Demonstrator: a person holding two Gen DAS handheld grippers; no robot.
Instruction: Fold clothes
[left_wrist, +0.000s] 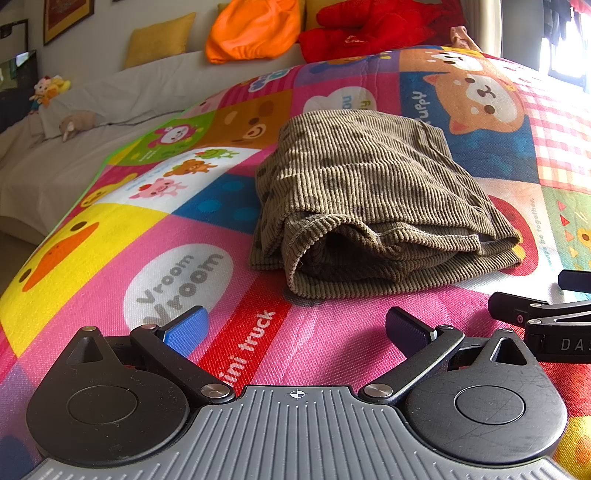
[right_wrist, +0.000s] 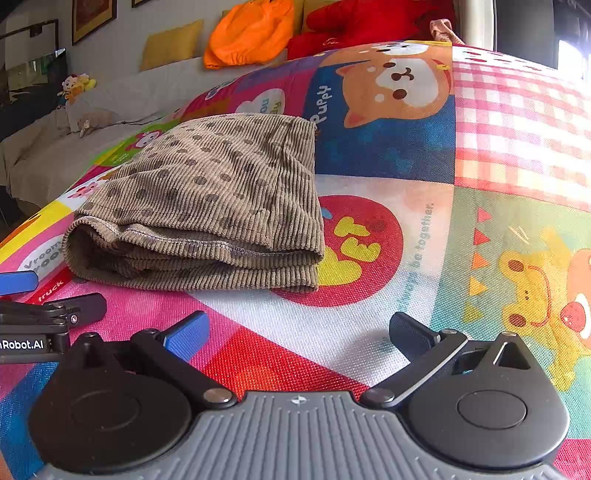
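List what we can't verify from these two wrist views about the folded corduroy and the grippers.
- Folded corduroy garment: garment type unclear; the folds hide its inner layers, both views.
- Its far edge and underside: hidden by its own bulk, both views.
- Right hand-held gripper: cut off by the right edge in the left wrist view.
- Left hand-held gripper: cut off by the left edge in the right wrist view.
- Person's hands: out of frame behind both cameras.
- Play mat edges: far side fisheye-warped.

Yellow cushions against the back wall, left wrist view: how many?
2. One yellow cushion leans on the wall left of the orange bundle. A second cushion shows only as a sliver between the bundle and the red fabric. More could be hidden behind those.
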